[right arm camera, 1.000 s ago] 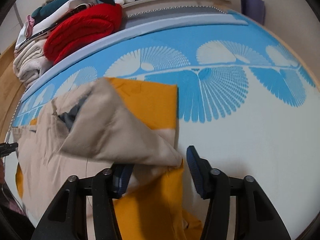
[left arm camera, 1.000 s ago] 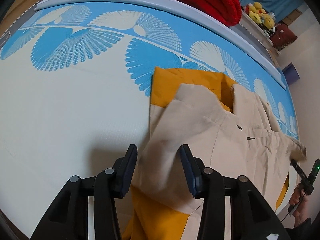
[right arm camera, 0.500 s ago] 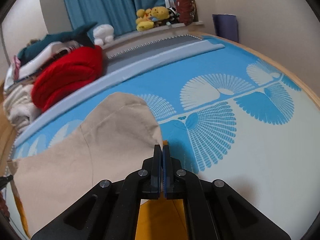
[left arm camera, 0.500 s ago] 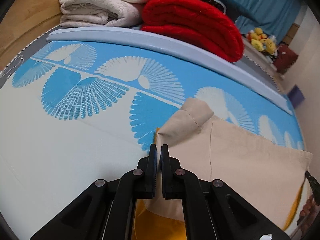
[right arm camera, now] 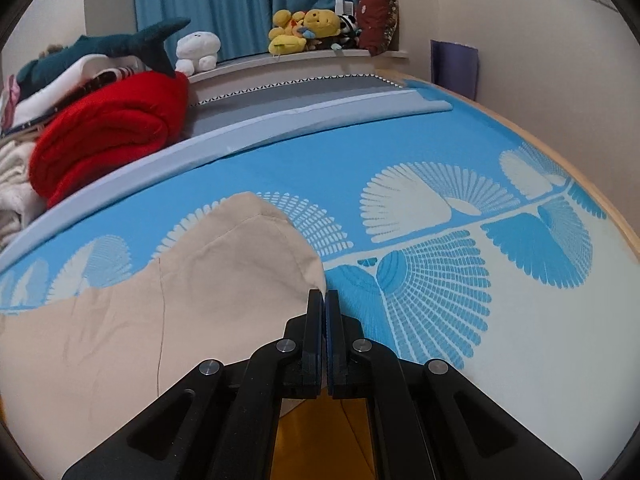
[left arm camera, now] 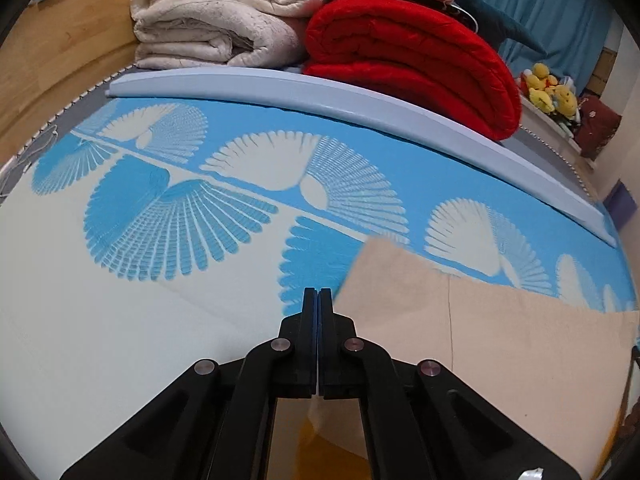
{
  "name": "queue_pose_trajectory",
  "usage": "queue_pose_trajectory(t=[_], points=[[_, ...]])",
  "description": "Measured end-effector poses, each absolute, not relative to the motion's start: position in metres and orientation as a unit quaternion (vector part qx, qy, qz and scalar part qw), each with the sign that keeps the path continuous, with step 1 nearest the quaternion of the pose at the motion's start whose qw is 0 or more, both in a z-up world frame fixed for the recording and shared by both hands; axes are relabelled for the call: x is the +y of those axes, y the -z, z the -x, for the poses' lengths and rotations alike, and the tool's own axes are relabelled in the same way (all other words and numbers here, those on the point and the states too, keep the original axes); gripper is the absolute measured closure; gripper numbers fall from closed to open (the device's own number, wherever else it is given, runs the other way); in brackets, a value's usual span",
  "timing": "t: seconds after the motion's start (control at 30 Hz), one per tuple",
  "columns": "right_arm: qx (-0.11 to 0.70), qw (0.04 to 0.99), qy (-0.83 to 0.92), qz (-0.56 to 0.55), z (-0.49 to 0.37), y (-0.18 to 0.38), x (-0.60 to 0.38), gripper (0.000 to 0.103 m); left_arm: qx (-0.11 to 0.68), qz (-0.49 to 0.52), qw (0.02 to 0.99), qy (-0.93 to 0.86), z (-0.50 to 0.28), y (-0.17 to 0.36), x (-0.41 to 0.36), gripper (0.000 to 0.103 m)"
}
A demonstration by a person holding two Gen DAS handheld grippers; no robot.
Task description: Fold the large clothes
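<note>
We have just clamped both the left tongs (left arm camera: 318, 296) and right tongs (right arm camera: 324, 298) on the garment (right arm camera: 168, 312), lifting its edge off the bed (right arm camera: 500, 320) to fold over.

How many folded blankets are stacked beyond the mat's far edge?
2: a cream blanket at the left and a red blanket beside it on its right. Other bedding lies on top, and more may be hidden behind.

Matt beige cloth garment (left arm camera: 500, 344), fluffy red blanket (left arm camera: 412, 60), smooth mat (left arm camera: 120, 320)
</note>
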State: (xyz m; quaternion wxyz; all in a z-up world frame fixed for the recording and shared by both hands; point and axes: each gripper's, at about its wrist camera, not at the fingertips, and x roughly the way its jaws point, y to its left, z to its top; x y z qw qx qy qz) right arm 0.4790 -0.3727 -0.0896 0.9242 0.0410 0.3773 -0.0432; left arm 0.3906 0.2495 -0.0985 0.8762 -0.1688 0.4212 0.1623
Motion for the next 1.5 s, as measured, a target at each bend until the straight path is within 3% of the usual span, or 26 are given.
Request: queue_pose_trajectory(t=[0.2, 0.27, 0.4, 0.47, 0.6, 0.73, 0.83, 0.93, 1.0, 1.07, 1.2, 1.37, 1.5], points=[[0.433, 0.899, 0.057, -0.013, -0.500, 0.120, -0.364, 0.102, 0.452, 0.166, 0.864, -0.150, -0.395, 0.112, 0.250, 0.103], [0.457, 0.887, 0.065, -0.006, -0.503, 0.133, -0.365, 0.095, 0.434, 0.165, 0.877, -0.125, -0.392, 0.098, 0.243, 0.103], [0.452, 0.886, 0.104, -0.017, -0.493, 0.124, -0.381, 0.088, 0.428, 0.180, 0.885, -0.030, -0.385, 0.082, 0.224, 0.088], [0.431, 0.895, 0.103, -0.039, -0.480, 0.106, -0.389, 0.082, 0.453, 0.174, 0.874, 0.017, -0.386, 0.089, 0.210, 0.088], [0.426, 0.904, -0.015, -0.038, -0.458, 0.087, -0.369, 0.082, 0.524, 0.143, 0.836, 0.080, -0.387, 0.122, 0.182, 0.085], [0.533, 0.836, -0.115, 0.058, -0.438, 0.129, -0.330, 0.082, 0.589, 0.071, 0.805, -0.007, -0.384, 0.158, 0.183, 0.083], [0.564, 0.811, -0.084, 0.135, -0.422, 0.150, -0.330, 0.083, 0.580, 0.074, 0.811, -0.027, -0.378, 0.140, 0.184, 0.088], [0.568, 0.812, -0.054, 0.123, -0.412, 0.137, -0.348, 0.082, 0.554, 0.066, 0.830, 0.033, -0.363, 0.108, 0.164, 0.088], [0.549, 0.826, -0.088, 0.098, -0.398, 0.118, -0.353, 0.082, 0.555, 0.053, 0.822, 0.119, -0.344, 0.095, 0.140, 0.083], [0.530, 0.829, -0.150, 0.095, -0.379, 0.103, -0.350, 0.082, 0.575, 0.025, 0.797, 0.184, -0.322, 0.099, 0.122, 0.074], [0.572, 0.776, -0.191, 0.187, -0.337, 0.129, -0.340, 0.082, 0.631, -0.078, 0.744, 0.209, -0.279, 0.141, 0.110, 0.074], [0.613, 0.737, -0.179, 0.220, -0.312, 0.155, -0.362, 0.083, 0.635, -0.040, 0.753, 0.166, -0.260, 0.147, 0.146, 0.073], [0.620, 0.726, -0.159, 0.252, -0.296, 0.158, -0.365, 0.082, 0.635, -0.104, 0.758, 0.107, -0.238, 0.140, 0.141, 0.077]])
